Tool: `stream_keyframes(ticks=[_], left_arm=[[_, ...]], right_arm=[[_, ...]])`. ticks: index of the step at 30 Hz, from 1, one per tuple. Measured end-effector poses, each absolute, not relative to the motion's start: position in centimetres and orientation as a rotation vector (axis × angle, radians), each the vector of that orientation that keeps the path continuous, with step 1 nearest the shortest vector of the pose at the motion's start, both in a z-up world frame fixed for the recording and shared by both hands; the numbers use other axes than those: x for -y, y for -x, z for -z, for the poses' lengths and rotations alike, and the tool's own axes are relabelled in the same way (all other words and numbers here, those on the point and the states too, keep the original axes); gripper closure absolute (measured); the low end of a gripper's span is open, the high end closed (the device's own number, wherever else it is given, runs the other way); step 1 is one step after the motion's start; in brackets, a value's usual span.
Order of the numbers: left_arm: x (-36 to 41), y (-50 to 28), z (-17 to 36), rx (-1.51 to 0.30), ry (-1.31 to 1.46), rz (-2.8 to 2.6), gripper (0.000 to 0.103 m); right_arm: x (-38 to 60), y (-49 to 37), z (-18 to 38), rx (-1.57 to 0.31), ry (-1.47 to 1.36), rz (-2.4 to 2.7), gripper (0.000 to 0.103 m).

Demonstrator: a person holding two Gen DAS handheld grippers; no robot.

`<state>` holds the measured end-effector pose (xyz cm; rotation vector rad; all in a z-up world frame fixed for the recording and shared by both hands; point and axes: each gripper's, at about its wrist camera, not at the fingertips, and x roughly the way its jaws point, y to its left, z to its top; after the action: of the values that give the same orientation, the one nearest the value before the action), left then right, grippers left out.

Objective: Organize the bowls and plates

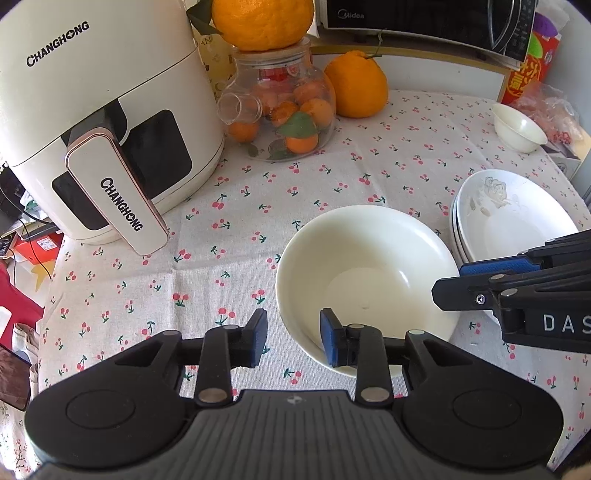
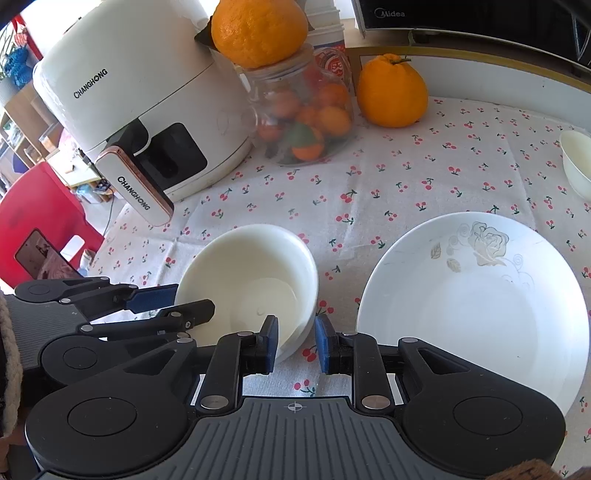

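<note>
A cream bowl (image 1: 369, 258) sits on the cherry-print tablecloth; it also shows in the right wrist view (image 2: 255, 266). My left gripper (image 1: 293, 338) is open and straddles the bowl's near-left rim, one finger inside, one outside. My right gripper (image 2: 295, 343) is open and straddles the bowl's right rim. A stack of white rose-patterned plates (image 1: 517, 218) lies right of the bowl, also in the right wrist view (image 2: 480, 306). A small cream bowl (image 1: 517, 127) stands at the far right, also in the right wrist view (image 2: 578, 162).
A white Changhong air fryer (image 1: 103, 122) stands at the back left with its handle jutting out. A glass jar of small oranges (image 1: 284, 114) carries a big orange on top. Another orange (image 1: 356, 85) and a microwave (image 1: 424, 18) stand behind. The table edge runs at left.
</note>
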<state>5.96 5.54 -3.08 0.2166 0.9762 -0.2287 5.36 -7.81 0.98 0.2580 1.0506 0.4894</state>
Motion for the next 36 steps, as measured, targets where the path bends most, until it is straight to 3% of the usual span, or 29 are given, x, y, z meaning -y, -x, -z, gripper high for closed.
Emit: stream_keyframes(ticks=[7,16,27,36], left_arm=[[-5.8,-5.9,2.7,-0.97,-0.191,0.225,0.063],[-5.1,-5.4,1.5,-0.935,-0.159,0.238,0.038],[-1.6,-6.5,0.6,-0.907,-0.134,0.262,0.012],[2.9,-9.3,-0.1,-0.889,-0.089,0.314,0.007]], right_arm=[[8.6,-5.3,-1.8,-1.015,-0.277,-0.503,0.07],[11.6,-5.1,-2.6,-0.982,-0.3,-0.473,0.059],[20.4,-5.8,-2.9,-0.927,-0.406,-0.339,0.038],[28.5,-8.0,-0.5,-0.904,-0.519,-0.185,0.032]])
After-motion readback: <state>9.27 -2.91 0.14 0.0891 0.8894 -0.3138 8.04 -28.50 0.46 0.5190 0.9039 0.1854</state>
